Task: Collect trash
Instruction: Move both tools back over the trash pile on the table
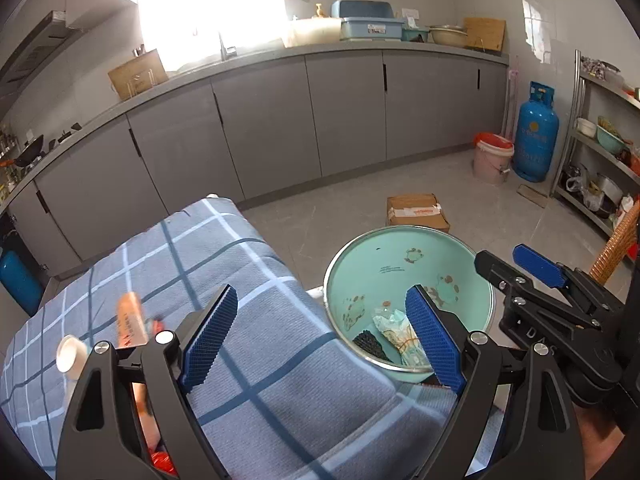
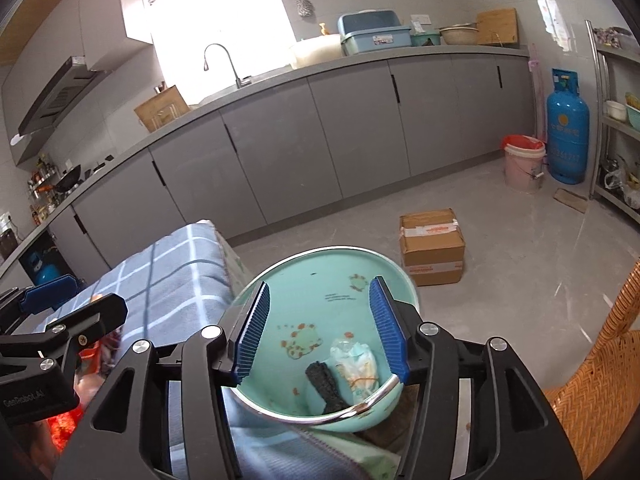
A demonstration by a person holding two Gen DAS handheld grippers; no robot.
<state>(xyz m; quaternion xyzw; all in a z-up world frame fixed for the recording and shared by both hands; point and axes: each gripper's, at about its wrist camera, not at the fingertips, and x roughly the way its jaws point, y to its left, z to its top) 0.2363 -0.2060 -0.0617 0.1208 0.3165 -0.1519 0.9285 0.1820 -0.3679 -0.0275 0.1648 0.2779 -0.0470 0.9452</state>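
Observation:
A mint-green basin (image 2: 344,272) (image 1: 384,256) stands at the right edge of a table under a blue checked cloth (image 1: 256,320). It holds a crumpled pale wrapper (image 2: 358,368) (image 1: 394,326) and a black scrap (image 2: 326,386) (image 1: 370,344). My right gripper (image 2: 320,328) is open and empty, directly above the basin; it also shows in the left wrist view (image 1: 516,268). My left gripper (image 1: 320,336) is open and empty over the cloth, left of the basin. An orange packet (image 1: 130,318), a white cap (image 1: 70,354) and red wrapping (image 1: 162,460) lie on the cloth behind its left finger.
A taped cardboard box (image 2: 432,246) sits on the floor beyond the basin. A pink bucket with a red bag (image 2: 522,166) and a blue gas cylinder (image 2: 568,134) stand by the grey cabinets (image 2: 348,128). A wicker chair (image 2: 600,380) is at the right.

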